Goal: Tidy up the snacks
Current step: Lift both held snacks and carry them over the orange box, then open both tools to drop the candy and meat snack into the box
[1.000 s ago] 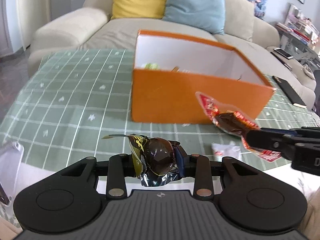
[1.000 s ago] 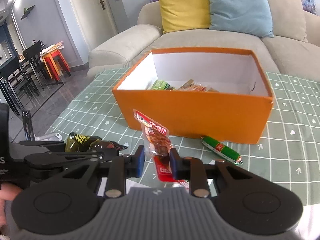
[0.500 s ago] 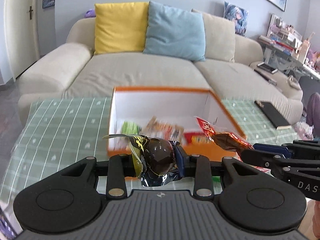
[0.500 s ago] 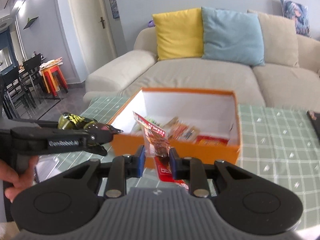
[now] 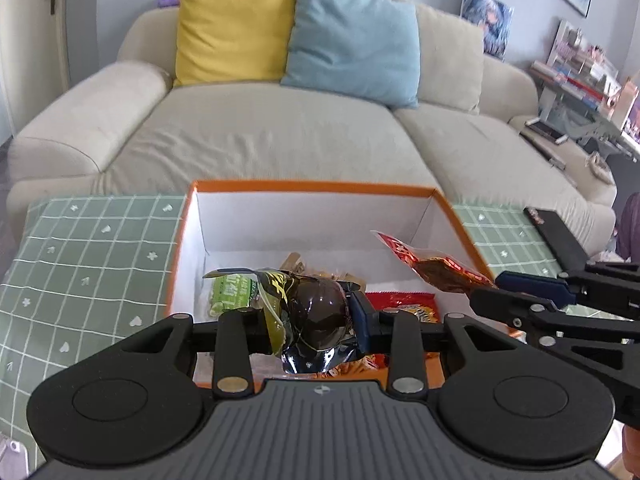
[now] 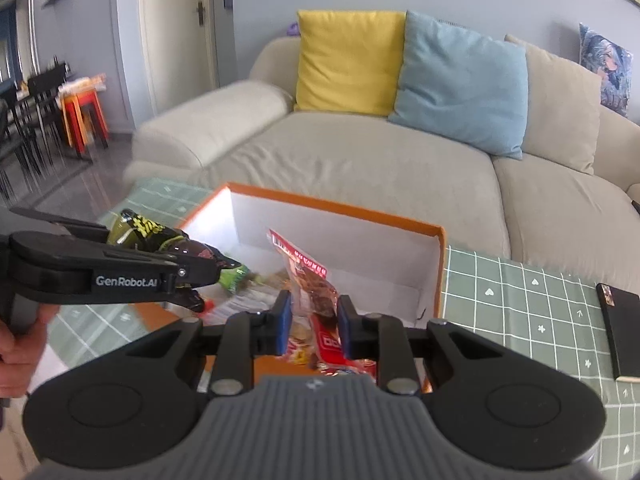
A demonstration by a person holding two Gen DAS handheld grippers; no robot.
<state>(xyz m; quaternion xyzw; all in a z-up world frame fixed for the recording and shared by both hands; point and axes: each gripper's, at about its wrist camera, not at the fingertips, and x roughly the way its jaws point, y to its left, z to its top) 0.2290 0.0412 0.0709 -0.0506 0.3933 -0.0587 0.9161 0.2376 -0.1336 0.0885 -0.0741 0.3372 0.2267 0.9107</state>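
An orange box [image 5: 312,186] with white inner walls stands on the green checked tablecloth [image 5: 92,264] and holds several snack packets, among them a green one [image 5: 230,292]. My left gripper [image 5: 314,324] is shut on a dark brown packet [image 5: 320,308] with yellow print, over the box's near left part. To its right, my right gripper [image 5: 490,290] is shut on a clear red packet [image 5: 432,268] of brown snack above the box. The right wrist view shows that gripper [image 6: 312,320] gripping the red packet [image 6: 308,276], with the left gripper [image 6: 208,276] and its dark packet [image 6: 148,232] at the left.
A beige sofa [image 5: 260,140] with a yellow cushion [image 5: 236,28] and a blue cushion [image 5: 352,40] stands right behind the table. A flat black object [image 6: 620,332] lies on the cloth to the right of the box. A person's hand [image 6: 20,340] holds the left gripper.
Both grippers have risen and moved forward with their packets, from in front of the box's near wall to above its open top. The inside of the box has come into view.
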